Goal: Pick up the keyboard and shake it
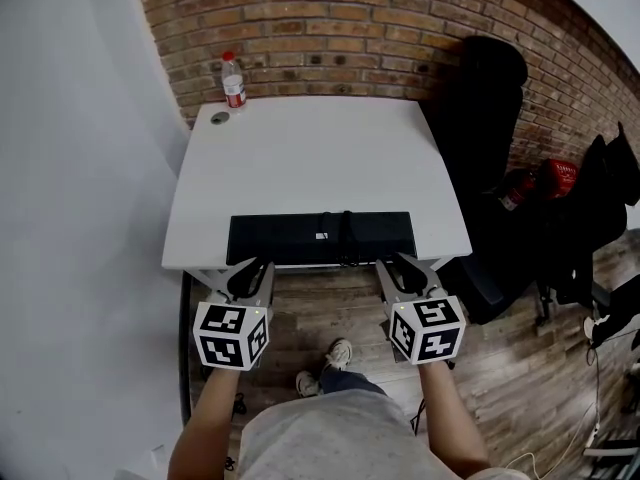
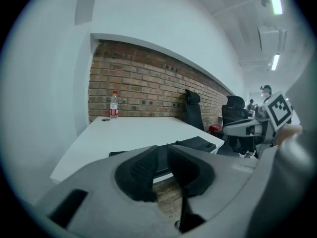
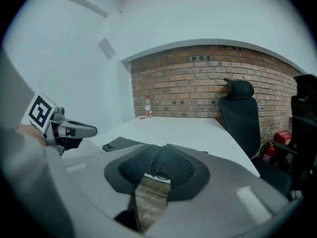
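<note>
Closest in, the person's forearms hold the grippers above the wooden floor, at the white table's near edge; the left gripper has its jaws a narrow slit apart, clasping nothing; the right gripper is likewise nearly closed and empty; the black keyboard lies flat along that edge, its cable looped mid-way; a bottle stands at the far left corner.

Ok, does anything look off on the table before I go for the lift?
One thing: the keyboard has its cable bundled on top of the keys near the middle, so it may swing loose when shaken. The keyboard also sits right at the near edge of the table. Nothing looks spilled or damaged.
</note>
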Available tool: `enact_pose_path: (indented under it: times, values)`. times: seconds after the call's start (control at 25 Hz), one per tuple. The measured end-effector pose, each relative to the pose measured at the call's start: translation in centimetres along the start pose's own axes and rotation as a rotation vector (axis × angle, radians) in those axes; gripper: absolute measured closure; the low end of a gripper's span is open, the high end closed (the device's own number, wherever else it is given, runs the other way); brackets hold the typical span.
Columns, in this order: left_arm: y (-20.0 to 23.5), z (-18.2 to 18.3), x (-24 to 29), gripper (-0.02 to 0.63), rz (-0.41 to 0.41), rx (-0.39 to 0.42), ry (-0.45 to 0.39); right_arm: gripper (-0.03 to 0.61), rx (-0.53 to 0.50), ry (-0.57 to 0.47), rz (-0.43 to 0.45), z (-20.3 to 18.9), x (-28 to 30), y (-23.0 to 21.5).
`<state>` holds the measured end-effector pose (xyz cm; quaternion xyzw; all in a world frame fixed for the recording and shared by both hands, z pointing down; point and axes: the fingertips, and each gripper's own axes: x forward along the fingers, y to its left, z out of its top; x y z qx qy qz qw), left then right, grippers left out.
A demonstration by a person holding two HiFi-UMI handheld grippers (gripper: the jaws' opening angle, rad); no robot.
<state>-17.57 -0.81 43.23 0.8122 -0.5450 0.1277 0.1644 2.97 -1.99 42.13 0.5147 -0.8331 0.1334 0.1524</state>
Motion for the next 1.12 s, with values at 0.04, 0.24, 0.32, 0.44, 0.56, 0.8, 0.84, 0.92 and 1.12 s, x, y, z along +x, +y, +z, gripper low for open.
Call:
enact_pose_path:
  times: [0.04, 0.24, 0.32, 0.44, 0.56, 0.8, 0.84, 0.92, 1.12]
  values:
    - [-0.1, 0.4, -0.3, 0.568, 0.002, 0.002, -0.014, 0.482, 0.001, -0.011, 0.0, 0.4, -0.3, 0.2]
    - [0.0, 1.2, -1.3, 0.62, 0.005, -0.015, -0.051, 0.568, 0.002, -0.049, 0.008, 1.7, -1.1, 1.4]
    - [-0.1, 1.4, -1.5, 0.62, -0.001, -0.028, -0.057, 0.568, 0.0, -0.052, 0.013, 1.8, -1.1, 1.6]
    - [-0.2, 1.5, -1.6, 0.62, -0.004, -0.03, -0.06, 0.568, 0.004, -0.052, 0.017, 1.8, -1.3, 1.8]
    - [0.0, 1.5, -1.6, 0.62, -0.009, -0.039, -0.057, 0.568, -0.003, -0.057, 0.019, 2.1, -1.2, 2.1]
    - [-0.2, 1.6, -1.6, 0.62, -0.026, -0.051, -0.058, 0.568, -0.011, -0.053, 0.02, 2.3, -1.3, 2.3]
    - [-0.2, 1.6, -1.6, 0.62, -0.027, -0.05, -0.058, 0.568, -0.012, -0.051, 0.02, 2.3, -1.3, 2.3]
    - [-0.3, 1.6, -1.6, 0.62, -0.029, -0.048, -0.057, 0.568, -0.015, -0.049, 0.02, 2.2, -1.3, 2.4]
    - [0.2, 1.1, -1.7, 0.62, -0.035, -0.046, -0.052, 0.568, -0.023, -0.046, 0.02, 1.9, -1.0, 3.1]
